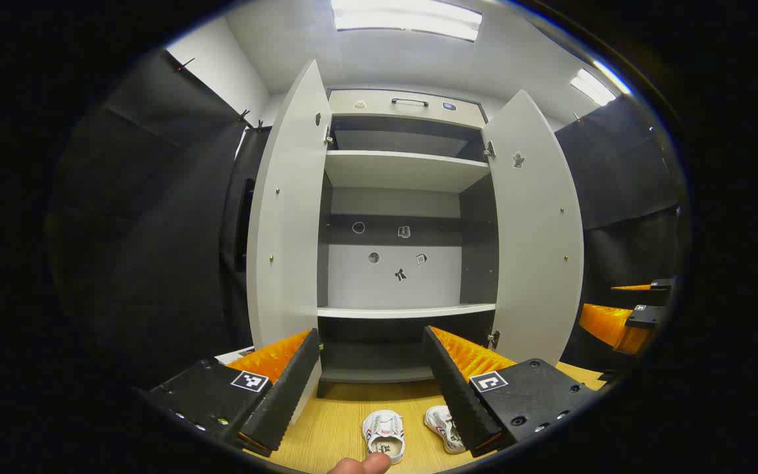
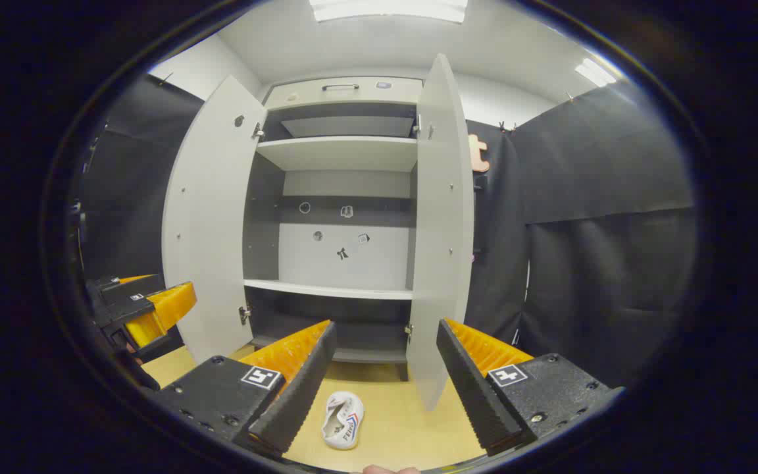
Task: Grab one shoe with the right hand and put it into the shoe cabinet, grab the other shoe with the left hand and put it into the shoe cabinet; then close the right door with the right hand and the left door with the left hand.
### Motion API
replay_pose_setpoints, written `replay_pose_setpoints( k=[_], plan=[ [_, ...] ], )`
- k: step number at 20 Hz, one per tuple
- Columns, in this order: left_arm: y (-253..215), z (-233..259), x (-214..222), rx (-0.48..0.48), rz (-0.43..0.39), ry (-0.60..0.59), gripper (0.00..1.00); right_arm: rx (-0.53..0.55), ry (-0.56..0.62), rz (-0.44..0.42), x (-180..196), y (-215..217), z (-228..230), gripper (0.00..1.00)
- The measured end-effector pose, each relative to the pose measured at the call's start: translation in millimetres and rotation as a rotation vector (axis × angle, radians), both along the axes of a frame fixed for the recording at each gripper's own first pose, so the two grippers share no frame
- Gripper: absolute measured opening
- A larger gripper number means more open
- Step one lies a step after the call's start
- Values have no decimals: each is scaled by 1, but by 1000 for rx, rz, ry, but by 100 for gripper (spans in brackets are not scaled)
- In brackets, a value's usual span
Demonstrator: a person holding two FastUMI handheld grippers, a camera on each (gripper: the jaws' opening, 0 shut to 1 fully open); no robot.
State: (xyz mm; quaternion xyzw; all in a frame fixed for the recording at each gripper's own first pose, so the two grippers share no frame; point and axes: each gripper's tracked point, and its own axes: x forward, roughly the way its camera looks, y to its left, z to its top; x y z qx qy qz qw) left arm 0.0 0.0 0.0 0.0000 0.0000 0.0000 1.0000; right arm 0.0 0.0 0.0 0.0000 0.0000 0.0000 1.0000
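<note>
A white shoe cabinet (image 1: 405, 171) stands ahead with both doors swung open, left door (image 1: 287, 217) and right door (image 1: 537, 230), and bare shelves. In the left gripper view two small white shoes with striped sides lie on the wooden floor, one shoe (image 1: 384, 434) between my fingers' line and the other shoe (image 1: 443, 426) partly behind the right finger. My left gripper (image 1: 371, 388) is open above them. In the right gripper view one white shoe (image 2: 343, 419) lies on its side below my open right gripper (image 2: 385, 382). The same cabinet (image 2: 336, 153) faces me, its right door (image 2: 441, 230) edge-on.
Black cloth walls close in both sides. The wooden floor (image 1: 333, 428) runs up to the cabinet base. The right gripper (image 1: 622, 316) shows at the right edge of the left gripper view; the left gripper (image 2: 149, 309) shows at the left edge of the right gripper view. A fingertip (image 1: 359, 466) pokes in at the bottom.
</note>
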Motion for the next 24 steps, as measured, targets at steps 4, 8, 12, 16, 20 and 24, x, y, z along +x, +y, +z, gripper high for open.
replay_pose_setpoints(
  k=[4, 8, 12, 16, 20, 24],
  plan=[
    [0, 0, 0, 4, -2, -1, 95, -2, 4, 1, 2, 3, -2, 99],
    [0, 1, 0, 5, -3, -4, 95, -5, 7, 9, 3, 6, -3, 99],
    [1, 1, -1, 4, -1, -2, 95, -5, 4, 15, 5, 9, -2, 94],
    [0, 4, -1, 7, -1, -9, 95, -1, 12, 27, 7, 14, -6, 99],
    [0, 4, -1, 9, 0, -7, 95, 0, 28, 43, 9, 21, -13, 99],
    [1, 2, -1, 11, 2, -5, 95, 1, 54, 61, 14, 28, -24, 95]
  ],
)
